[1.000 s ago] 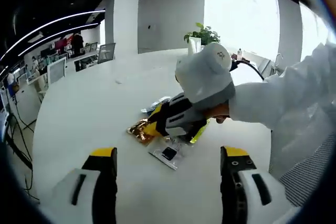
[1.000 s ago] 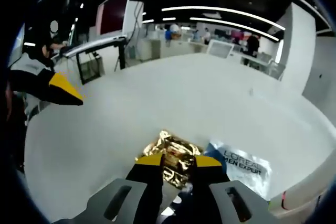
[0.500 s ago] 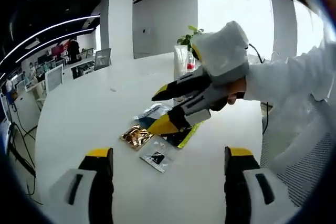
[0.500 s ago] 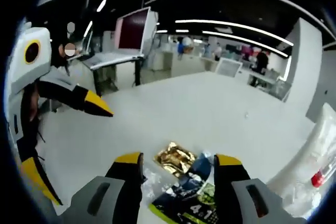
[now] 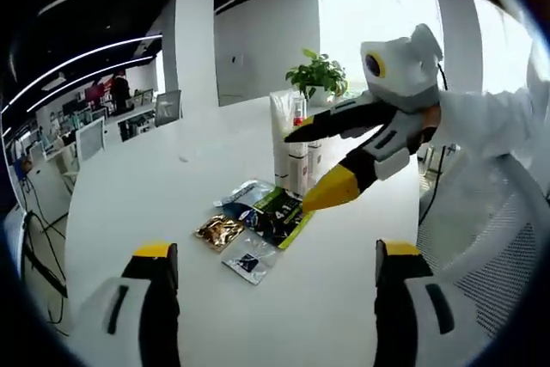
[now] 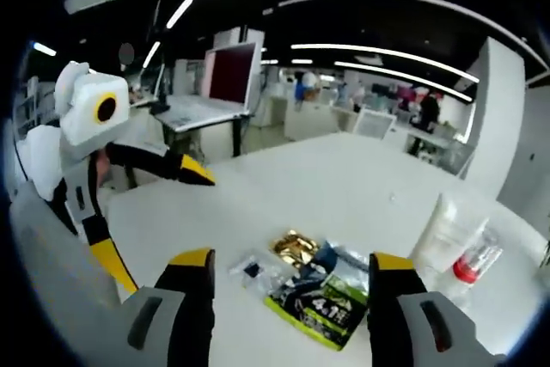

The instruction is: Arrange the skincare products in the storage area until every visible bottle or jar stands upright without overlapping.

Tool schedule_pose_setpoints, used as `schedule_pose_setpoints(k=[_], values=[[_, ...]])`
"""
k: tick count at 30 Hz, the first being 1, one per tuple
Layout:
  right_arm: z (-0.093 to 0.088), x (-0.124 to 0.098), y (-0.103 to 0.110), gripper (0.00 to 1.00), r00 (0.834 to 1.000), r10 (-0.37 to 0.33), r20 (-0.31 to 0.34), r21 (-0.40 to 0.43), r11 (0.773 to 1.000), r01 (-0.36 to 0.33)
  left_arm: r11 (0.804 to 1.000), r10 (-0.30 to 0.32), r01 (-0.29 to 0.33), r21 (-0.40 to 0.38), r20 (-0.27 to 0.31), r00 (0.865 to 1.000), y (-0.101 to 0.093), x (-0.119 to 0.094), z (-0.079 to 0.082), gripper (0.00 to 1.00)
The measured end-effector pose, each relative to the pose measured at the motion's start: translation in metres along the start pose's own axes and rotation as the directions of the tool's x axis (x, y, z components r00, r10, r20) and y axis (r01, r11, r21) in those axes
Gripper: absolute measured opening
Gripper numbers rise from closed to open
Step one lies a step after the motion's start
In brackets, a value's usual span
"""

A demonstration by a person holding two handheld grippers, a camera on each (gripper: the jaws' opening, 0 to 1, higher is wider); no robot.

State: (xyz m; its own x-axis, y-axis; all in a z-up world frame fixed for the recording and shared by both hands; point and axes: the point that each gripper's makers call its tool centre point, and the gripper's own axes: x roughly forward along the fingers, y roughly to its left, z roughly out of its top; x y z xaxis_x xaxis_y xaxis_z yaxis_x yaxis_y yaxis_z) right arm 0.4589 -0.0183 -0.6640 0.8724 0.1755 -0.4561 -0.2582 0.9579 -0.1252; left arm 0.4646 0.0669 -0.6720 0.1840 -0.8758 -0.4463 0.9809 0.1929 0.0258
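Little of the arranging done, by the look of it: a cluster of flat sachets lying on the white counter (image 5: 155,178), with the dark green sachet (image 5: 279,215) taken as the landmark. Just beside it on the side toward the left tongs (image 5: 275,298), a crinkled gold sachet (image 5: 218,231) and a small clear sachet (image 5: 250,259); tucked partly under its far edge, a pale blue-and-white sachet (image 5: 243,194), so overlapping there. Just beyond the green sachet, away from the left tongs, a group of upright items: a white tube (image 5: 282,139) standing on end and a clear bottle with a red cap (image 5: 298,148) close against it, too small to say whether touching. In the right gripper view the same green sachet (image 6: 326,302) between the jaws of the right tongs (image 6: 292,298) but well beyond them, gold sachet (image 6: 294,247) at its far side, white tube (image 6: 443,236) and red-capped bottle (image 6: 468,261) off to its right, the bottle appearing tilted there, possibly lens bend. Left to do, as judged: separate the overlapped sachets and confirm the tube and bottle standing clear of each other. Left tongs spread wide, holding nothing, touching nothing. Right tongs likewise spread wide and empty, raised above the counter over the green sachet, seen from the left gripper view as yellow-tipped jaws parted in the air (image 5: 322,161).
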Motion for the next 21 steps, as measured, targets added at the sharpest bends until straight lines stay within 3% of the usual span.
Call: schedule_pose_setpoints(k=[4, 9, 13, 21], values=[[-0.007, -0.014, -0.007, 0.79, 1.000, -0.020, -0.004, 0.044, 0.999, 0.020, 1.000, -0.005, 0.005, 0.013, 0.004, 1.000, -0.006, -0.005, 0.004, 0.91], [-0.010, -0.032, -0.015, 0.85, 0.999, -0.047, -0.015, 0.037, 0.998, 0.048, 1.000, -0.002, 0.002, 0.031, 0.010, 1.000, -0.012, -0.009, 0.010, 0.94], [-0.010, -0.046, -0.017, 0.90, 0.999, -0.049, -0.010, 0.084, 0.995, 0.050, 0.999, -0.002, 0.002, 0.034, -0.004, 1.000, -0.016, -0.011, 0.008, 0.96], [-0.013, -0.075, -0.025, 0.97, 0.995, -0.101, -0.001, 0.093, 0.991, 0.100, 1.000, 0.005, -0.005, 0.023, -0.006, 1.000, -0.023, -0.020, 0.008, 0.99]])
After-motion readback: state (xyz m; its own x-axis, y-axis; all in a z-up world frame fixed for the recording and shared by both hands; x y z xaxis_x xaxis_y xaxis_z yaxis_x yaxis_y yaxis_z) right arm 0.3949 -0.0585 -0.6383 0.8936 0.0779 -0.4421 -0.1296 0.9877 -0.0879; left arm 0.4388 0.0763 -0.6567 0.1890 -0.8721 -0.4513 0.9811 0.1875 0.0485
